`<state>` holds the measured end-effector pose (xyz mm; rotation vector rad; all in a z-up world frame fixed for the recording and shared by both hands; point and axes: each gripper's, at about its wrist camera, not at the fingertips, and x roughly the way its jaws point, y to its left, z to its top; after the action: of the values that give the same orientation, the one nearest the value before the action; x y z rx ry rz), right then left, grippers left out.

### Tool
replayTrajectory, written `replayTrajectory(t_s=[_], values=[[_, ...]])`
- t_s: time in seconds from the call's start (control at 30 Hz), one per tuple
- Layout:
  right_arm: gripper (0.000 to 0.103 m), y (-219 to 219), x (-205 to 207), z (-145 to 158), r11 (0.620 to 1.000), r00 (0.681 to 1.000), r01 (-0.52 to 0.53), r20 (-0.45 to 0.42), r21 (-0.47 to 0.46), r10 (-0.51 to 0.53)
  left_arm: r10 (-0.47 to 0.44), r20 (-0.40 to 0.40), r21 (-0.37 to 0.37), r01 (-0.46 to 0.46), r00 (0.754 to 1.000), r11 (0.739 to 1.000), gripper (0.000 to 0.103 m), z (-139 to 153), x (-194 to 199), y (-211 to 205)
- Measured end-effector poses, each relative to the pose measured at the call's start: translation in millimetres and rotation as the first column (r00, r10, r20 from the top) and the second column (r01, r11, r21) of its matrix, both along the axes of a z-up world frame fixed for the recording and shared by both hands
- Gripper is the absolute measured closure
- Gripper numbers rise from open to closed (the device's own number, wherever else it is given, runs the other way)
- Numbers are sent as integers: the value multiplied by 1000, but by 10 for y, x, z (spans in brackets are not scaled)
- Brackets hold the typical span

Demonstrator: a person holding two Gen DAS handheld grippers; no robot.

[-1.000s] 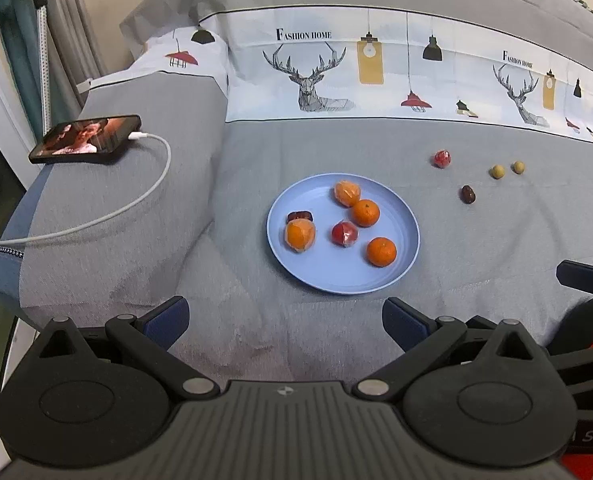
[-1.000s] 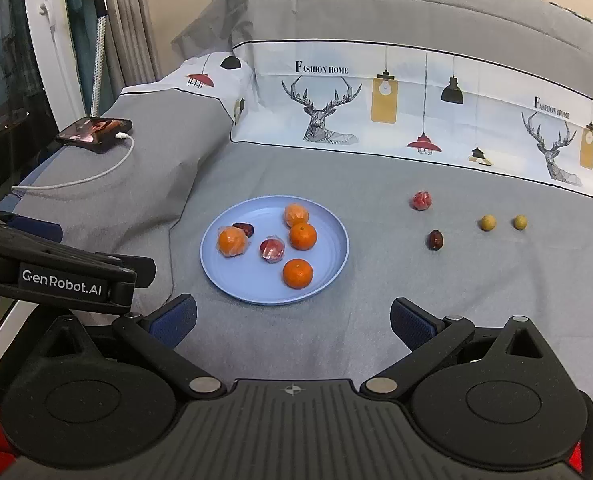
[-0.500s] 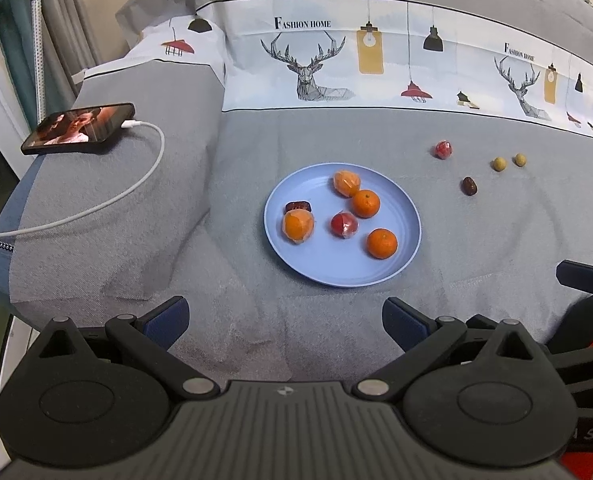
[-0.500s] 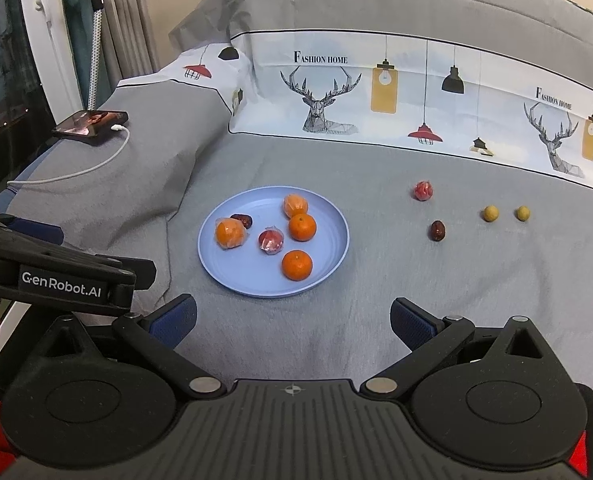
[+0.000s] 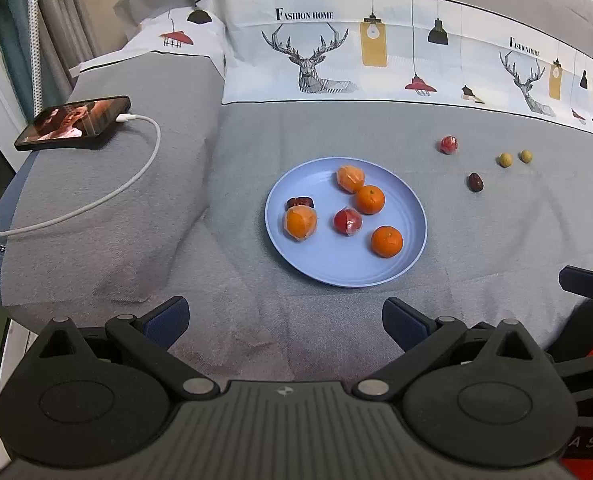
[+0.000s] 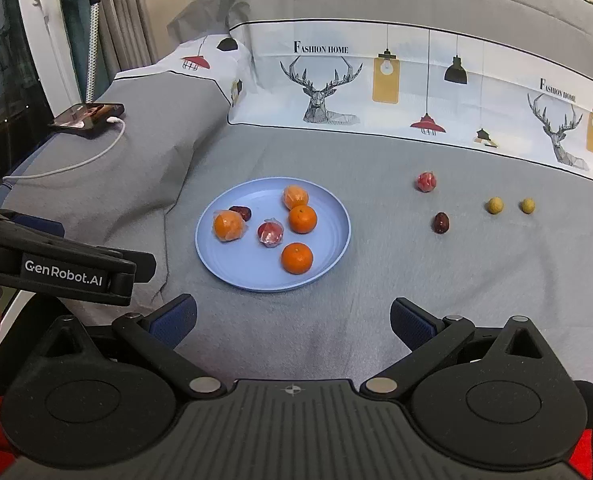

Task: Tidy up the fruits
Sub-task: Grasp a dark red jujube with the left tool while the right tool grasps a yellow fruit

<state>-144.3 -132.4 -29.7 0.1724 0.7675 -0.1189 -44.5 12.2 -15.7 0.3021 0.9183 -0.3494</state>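
Both views shifted slightly vs prior, plate [image 5: 410, 256] fruit unmoved, L tool [image 5: 284, 320] & R tool [image 6: 292, 320] released, empty

A bed [image 5: 256, 320] under a grey cover [image 6: 416, 280] carries everything; straight ahead of the left claw [image 5: 284, 312] a blue plate [image 5: 336, 272] lies flat on it. Ahead and right of that claw, apart from the plate, lie a wrapped red fruit [image 5: 448, 144], a dark date [image 5: 475, 182] nearer the claw, and two small yellow fruits [image 5: 505, 159] side by side. Far ahead to the left rests a phone [image 5: 72, 122] with a white cable [image 5: 128, 188] plugged in, and a deer-print band [image 5: 376, 60] runs across beyond
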Motion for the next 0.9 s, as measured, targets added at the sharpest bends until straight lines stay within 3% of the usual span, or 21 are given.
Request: replayTrajectory(t_s=[0.47, 0.67, 0.9], values=[[1, -127, 83, -82, 999, 999, 50, -1, 11, -50, -8, -22, 25, 9, 1000, 1000, 0, -59, 152, -131], [1, -458, 18, -51, 986, 985, 167, 49, -29, -165, -47, -15, 35, 47, 999, 998, 0, -51, 299, -429], [1, -1096, -9, -175, 948, 948, 316, 56, -36, -314, -100, -29, 27, 101, 995, 995, 0, -42, 534, -988]])
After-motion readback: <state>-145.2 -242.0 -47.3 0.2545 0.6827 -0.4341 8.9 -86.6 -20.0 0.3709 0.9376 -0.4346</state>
